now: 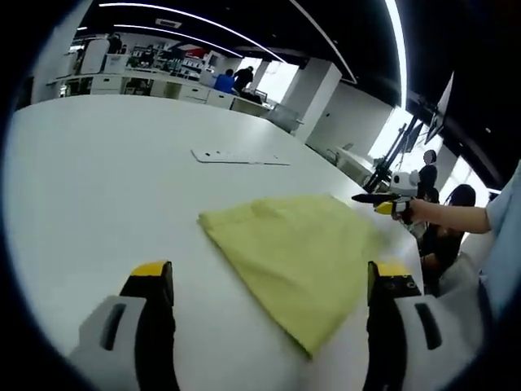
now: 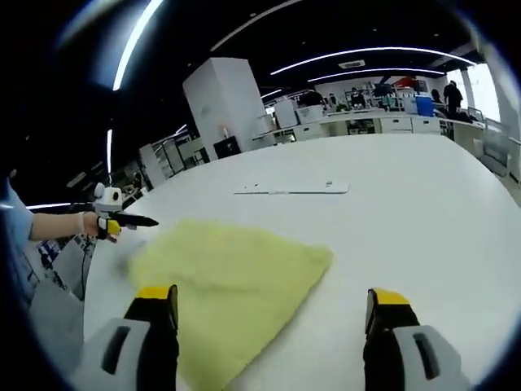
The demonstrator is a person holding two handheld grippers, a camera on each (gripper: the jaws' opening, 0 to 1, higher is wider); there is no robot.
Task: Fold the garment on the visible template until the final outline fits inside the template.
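White and broad, the surface (image 1: 98, 179) carries a yellow garment (image 1: 297, 257) lying flat, already folded, with a flat template (image 1: 240, 156) lying well beyond it. Both grippers, left (image 1: 273, 289) and right (image 2: 273, 314), hover over it, jaws wide apart and empty, probably poised for another fold.

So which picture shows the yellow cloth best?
The left gripper view: the folded yellow fabric garment lies whole between the hand-held gripper's jaws, all edges clear on the white table. In the right gripper view the garment is partly hidden behind one jaw.
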